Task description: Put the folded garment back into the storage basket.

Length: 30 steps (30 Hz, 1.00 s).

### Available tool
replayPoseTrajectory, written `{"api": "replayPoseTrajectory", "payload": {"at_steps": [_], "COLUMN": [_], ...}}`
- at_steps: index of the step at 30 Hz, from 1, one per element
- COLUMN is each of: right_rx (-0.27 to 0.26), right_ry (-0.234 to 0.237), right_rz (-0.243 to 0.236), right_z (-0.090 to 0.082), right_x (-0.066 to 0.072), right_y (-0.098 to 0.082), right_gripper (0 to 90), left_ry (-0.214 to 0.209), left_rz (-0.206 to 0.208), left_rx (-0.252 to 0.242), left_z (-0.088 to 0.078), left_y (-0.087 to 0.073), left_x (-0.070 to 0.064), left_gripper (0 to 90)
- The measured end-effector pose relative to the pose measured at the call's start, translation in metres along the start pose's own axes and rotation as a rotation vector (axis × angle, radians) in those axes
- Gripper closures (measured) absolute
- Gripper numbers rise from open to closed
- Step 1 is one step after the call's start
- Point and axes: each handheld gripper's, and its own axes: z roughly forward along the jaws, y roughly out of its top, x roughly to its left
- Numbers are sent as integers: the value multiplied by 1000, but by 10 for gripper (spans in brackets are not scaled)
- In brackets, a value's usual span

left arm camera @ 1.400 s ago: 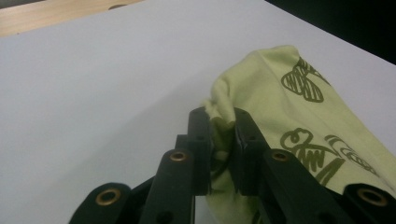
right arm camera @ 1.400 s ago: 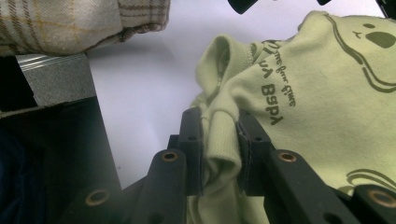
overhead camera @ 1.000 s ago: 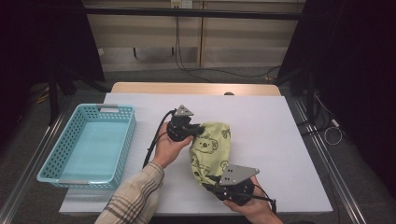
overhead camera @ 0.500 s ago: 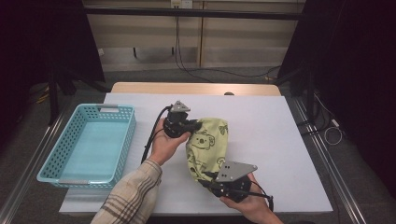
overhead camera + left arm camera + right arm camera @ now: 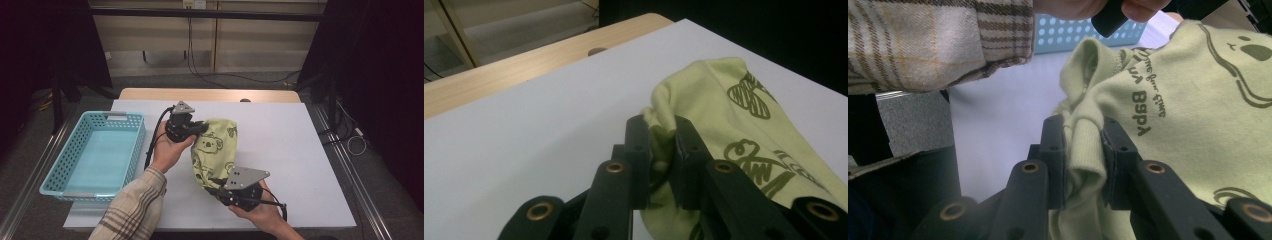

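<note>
Two tools, left tool (image 5: 659,150) and right tool (image 5: 1084,150), each clamped on the yellow-green printed garment (image 5: 215,150) above the white table (image 5: 300,145).

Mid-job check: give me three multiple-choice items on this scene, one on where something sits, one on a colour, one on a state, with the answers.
1. Where is the basket relative to the cloth?
A. To its left, on the table edge
B. To its right
C. Under it

2. What colour is the cloth?
A. Red
B. Pale green with dark prints
C. Plain white

3. How do the two tools hold the cloth?
A. Both open, clear of it
B. One shut, one open
C. Both shut on it

Answers: 1 A, the high view shows the basket at the left. 2 B, the koala print shows. 3 C, the left tool and the right tool each pinch a fold between their jaws.
</note>
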Motion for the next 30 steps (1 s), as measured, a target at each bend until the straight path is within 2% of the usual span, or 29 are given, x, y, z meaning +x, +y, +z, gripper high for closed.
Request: {"api": "replayPoseTrajectory", "payload": {"at_steps": [2, 4, 8, 9, 10, 13, 14, 18, 21, 22, 24, 30], "right_rx": [-8, -15, -27, -27, -27, -37, -39, -47, -53, -59, -65, -86], "right_ry": [-2, 2, 7, 8, 8, 12, 15, 20, 18, 18, 15, 20], "right_rz": [-3, -9, -10, -15, -17, -15, -16, -24, -26, -24, -27, -38], "right_z": [0, 1, 3, 4, 5, 10, 11, 14, 15, 16, 16, 17], "right_x": [-1, -1, -1, -2, -2, -3, -3, -3, -4, -4, -5, -8], "right_y": [3, 6, 11, 12, 14, 18, 20, 25, 28, 29, 32, 41], "right_gripper": [754, 754, 754, 754, 754, 754, 754, 754, 754, 755, 755, 755], "left_ry": [7, 14, 27, 29, 35, 46, 47, 58, 71, 77, 75, 94], "left_rz": [11, 0, 8, -4, 9, -17, -3, -10, 4, 28, 13, 8], "left_rx": [1, -11, -12, -21, -9, -32, -20, -27, -25, -7, -27, -44], "left_z": [-4, -8, -15, -16, -18, -20, -22, -26, -29, -32, -34, -42], "left_y": [2, 4, 6, 6, 6, 7, 7, 10, 16, 18, 22, 27], "left_x": [2, 3, 8, 9, 12, 13, 15, 17, 18, 19, 19, 24], "left_gripper": [801, 801, 801, 801, 801, 801, 801, 801, 801, 801, 801, 801]}}
